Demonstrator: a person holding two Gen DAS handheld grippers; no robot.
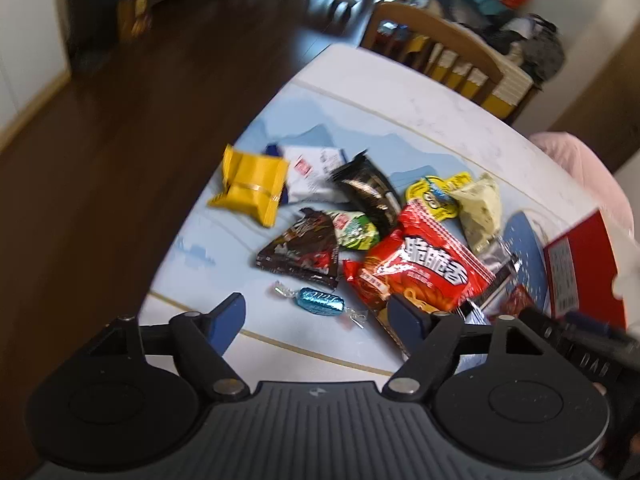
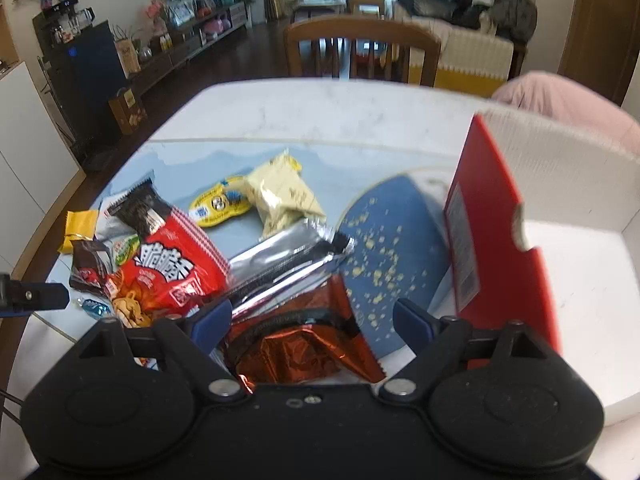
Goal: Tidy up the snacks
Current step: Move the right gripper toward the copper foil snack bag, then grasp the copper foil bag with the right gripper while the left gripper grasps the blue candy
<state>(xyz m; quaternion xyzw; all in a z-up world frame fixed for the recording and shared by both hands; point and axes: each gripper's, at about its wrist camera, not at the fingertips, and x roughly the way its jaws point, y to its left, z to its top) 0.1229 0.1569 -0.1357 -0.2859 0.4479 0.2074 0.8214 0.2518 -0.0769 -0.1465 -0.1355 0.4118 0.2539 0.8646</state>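
A pile of snacks lies on the table [image 1: 400, 88]: a big red noodle packet [image 1: 420, 268] [image 2: 176, 268], a yellow packet [image 1: 250, 184], a dark triangular packet [image 1: 304, 248], a blue wrapped candy [image 1: 320, 302], a black packet [image 1: 368, 194] and a pale green packet [image 1: 482, 206] [image 2: 280, 196]. My left gripper [image 1: 316, 314] is open just above the candy, empty. My right gripper [image 2: 312, 318] is open over a copper-red foil packet [image 2: 308, 340], its jaws apart and not touching it. A silver bar [image 2: 288, 256] lies just beyond. A red box with a white inside [image 2: 496, 240] [image 1: 580, 264] stands open at the right.
A blue gold-speckled mat [image 2: 384, 248] lies under the box's left side. A wooden chair [image 2: 360, 48] stands at the table's far edge. A pink cushion [image 2: 568, 100] sits behind the box. The table's left edge drops to a dark wooden floor [image 1: 120, 160].
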